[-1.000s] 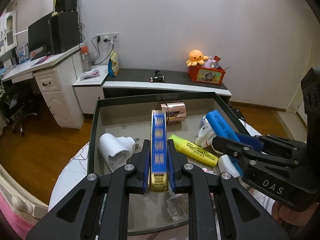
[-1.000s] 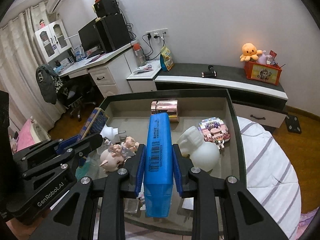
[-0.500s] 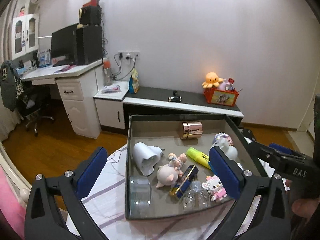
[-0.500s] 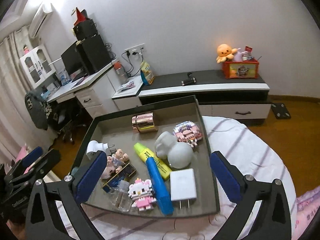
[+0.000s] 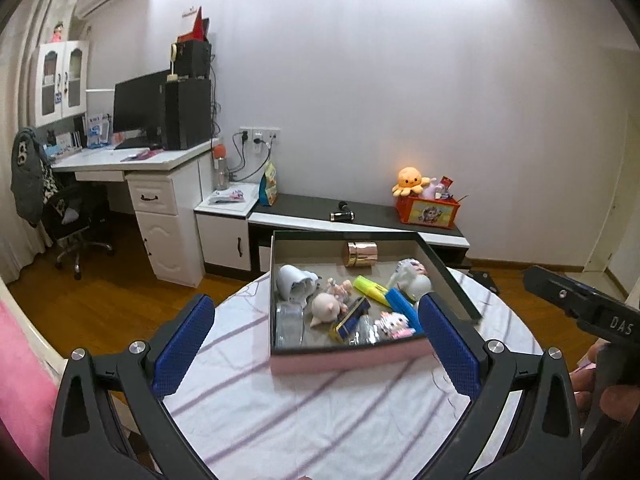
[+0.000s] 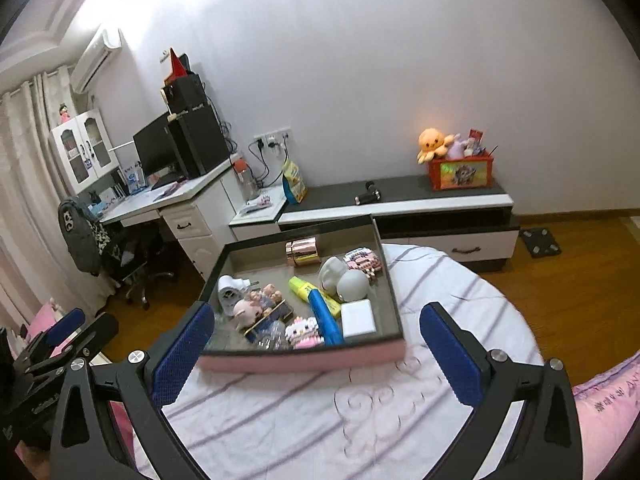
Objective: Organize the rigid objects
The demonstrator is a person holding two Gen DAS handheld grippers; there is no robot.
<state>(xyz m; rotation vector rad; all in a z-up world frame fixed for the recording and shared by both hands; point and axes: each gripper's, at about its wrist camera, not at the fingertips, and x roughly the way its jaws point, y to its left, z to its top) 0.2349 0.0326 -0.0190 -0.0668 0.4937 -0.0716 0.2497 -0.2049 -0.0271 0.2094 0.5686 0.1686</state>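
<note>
Both your left gripper (image 5: 316, 340) and right gripper (image 6: 316, 344) are spread fully wide and empty, small rigid items piled loose in the pink-sided grey tray (image 6: 300, 360) on the striped bedspread (image 6: 360, 420); a careless re-entry will likely knock the blue tube (image 6: 326, 316) or tip neighbours.

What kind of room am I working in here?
Likely a bedroom or home study: a computer desk with an office chair, a low cabinet holding plush toys, and pink bedding.
</note>
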